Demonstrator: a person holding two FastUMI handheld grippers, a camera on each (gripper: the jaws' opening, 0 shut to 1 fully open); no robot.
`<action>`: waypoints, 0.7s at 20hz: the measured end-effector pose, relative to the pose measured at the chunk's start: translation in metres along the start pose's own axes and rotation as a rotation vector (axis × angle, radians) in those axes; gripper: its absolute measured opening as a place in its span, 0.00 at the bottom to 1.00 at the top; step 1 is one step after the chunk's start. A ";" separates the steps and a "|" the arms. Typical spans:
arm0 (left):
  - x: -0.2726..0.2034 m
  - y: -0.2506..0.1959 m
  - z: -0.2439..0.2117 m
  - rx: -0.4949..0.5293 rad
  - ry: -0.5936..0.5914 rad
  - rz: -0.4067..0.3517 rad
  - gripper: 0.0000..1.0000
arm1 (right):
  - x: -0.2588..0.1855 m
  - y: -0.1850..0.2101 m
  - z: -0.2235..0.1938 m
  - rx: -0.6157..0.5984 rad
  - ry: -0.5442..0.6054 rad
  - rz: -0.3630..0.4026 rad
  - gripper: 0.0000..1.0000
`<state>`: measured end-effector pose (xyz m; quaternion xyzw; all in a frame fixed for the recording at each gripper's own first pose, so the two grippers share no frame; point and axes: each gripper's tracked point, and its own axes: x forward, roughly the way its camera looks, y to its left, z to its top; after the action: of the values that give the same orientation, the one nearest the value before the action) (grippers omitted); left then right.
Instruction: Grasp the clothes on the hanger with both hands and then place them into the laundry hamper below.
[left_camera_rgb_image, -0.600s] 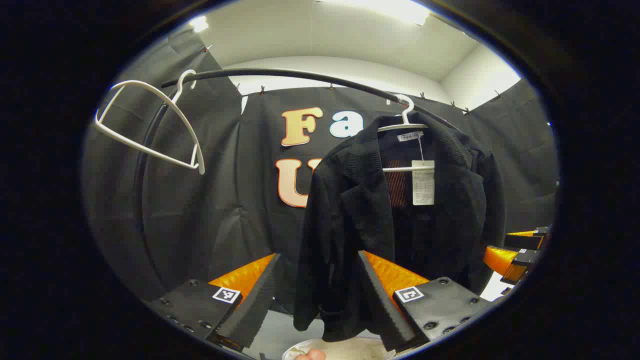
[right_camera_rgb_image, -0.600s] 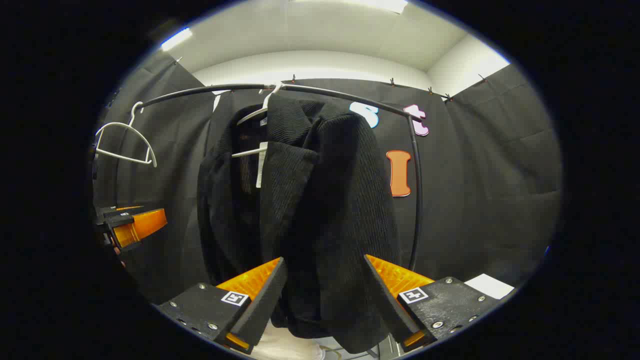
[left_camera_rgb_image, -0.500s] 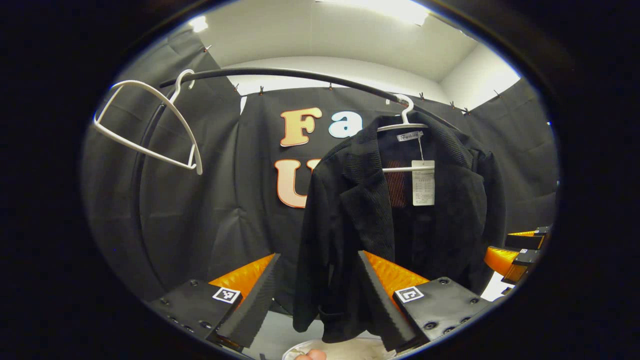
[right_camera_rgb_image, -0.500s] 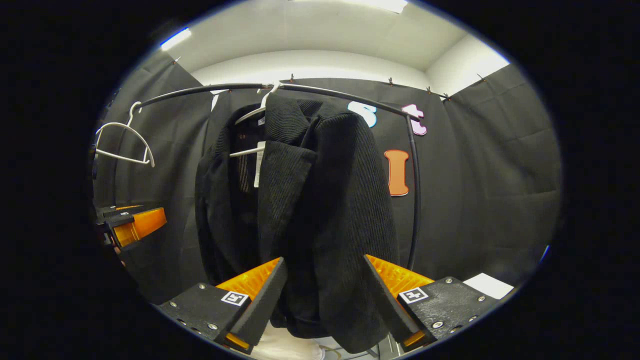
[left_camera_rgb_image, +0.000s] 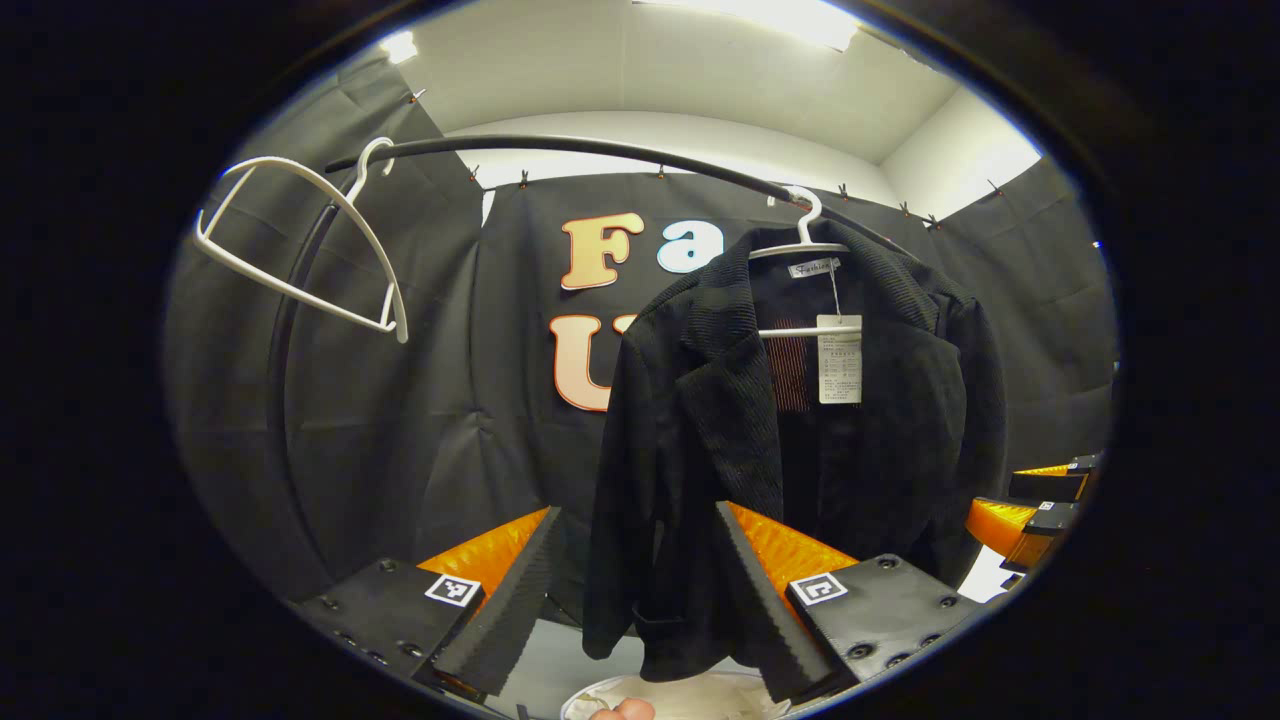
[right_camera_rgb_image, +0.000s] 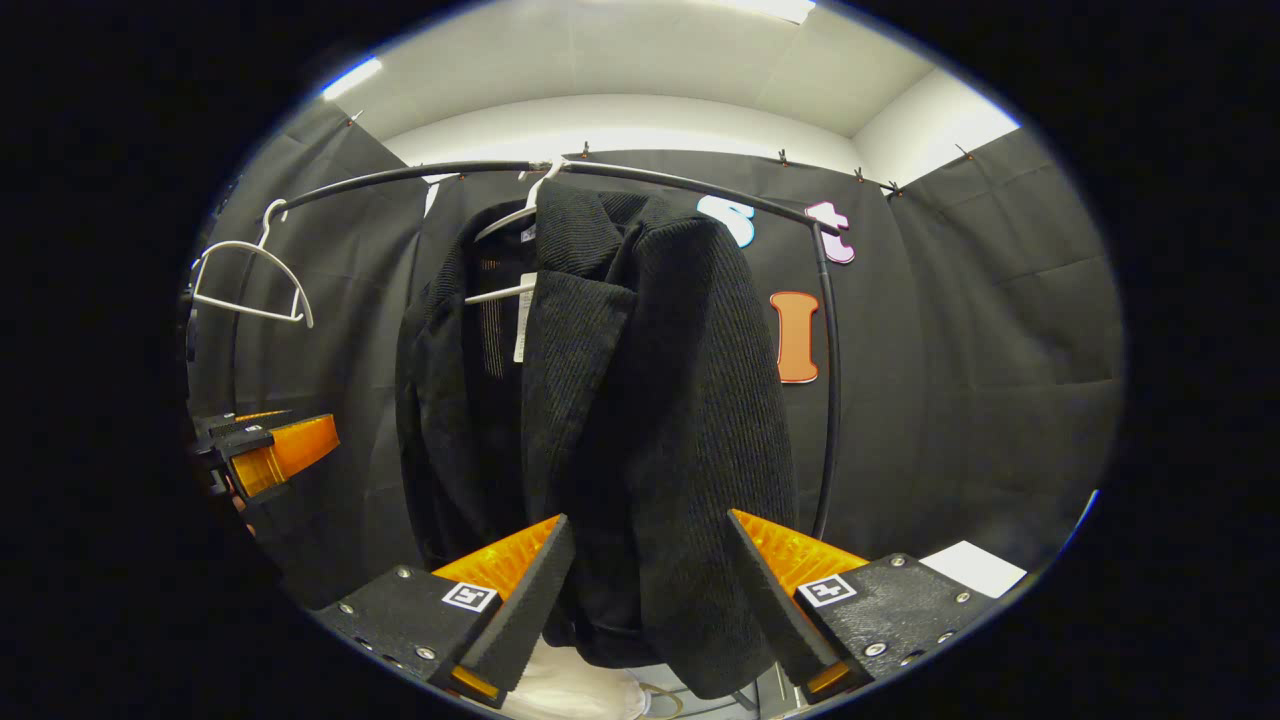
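Note:
A black ribbed jacket (left_camera_rgb_image: 800, 450) hangs on a white hanger (left_camera_rgb_image: 805, 245) from a black curved rail (left_camera_rgb_image: 560, 150), with a white tag at its collar. My left gripper (left_camera_rgb_image: 640, 600) is open, its fingers framing the jacket's left sleeve without touching it. In the right gripper view the same jacket (right_camera_rgb_image: 640, 420) hangs side-on, and my right gripper (right_camera_rgb_image: 650, 600) stands open in front of its lower hem. The white rim of the hamper (left_camera_rgb_image: 690, 695) peeks out below the jacket. The right gripper (left_camera_rgb_image: 1030, 510) also shows at the far right of the left gripper view.
An empty white hanger (left_camera_rgb_image: 300, 250) hangs at the rail's left end, seen too in the right gripper view (right_camera_rgb_image: 245, 285). The rail's upright (right_camera_rgb_image: 828, 400) runs down just right of the jacket. The left gripper (right_camera_rgb_image: 270, 450) sits at that view's left edge. White cloth (right_camera_rgb_image: 580, 690) lies below.
Both grippers have eased slightly; the jacket sits a touch higher and nearer the centre in each view. Both stay open and the jacket still hangs on its hanger.

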<state>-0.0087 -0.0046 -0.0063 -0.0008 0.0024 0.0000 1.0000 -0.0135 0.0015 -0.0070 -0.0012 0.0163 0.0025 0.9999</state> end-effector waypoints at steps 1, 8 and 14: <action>-0.001 0.000 0.002 0.002 -0.004 -0.001 1.00 | -0.002 0.000 -0.001 0.002 0.001 0.000 0.94; -0.003 -0.002 0.005 0.011 -0.008 -0.008 0.96 | -0.009 0.012 -0.006 0.017 0.023 0.019 0.94; -0.014 0.009 0.009 0.015 -0.010 0.010 0.93 | 0.007 0.045 -0.011 0.036 0.039 0.115 0.89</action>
<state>-0.0226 0.0041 0.0023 0.0067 -0.0027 0.0051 1.0000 -0.0068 0.0461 -0.0180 0.0178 0.0359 0.0598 0.9974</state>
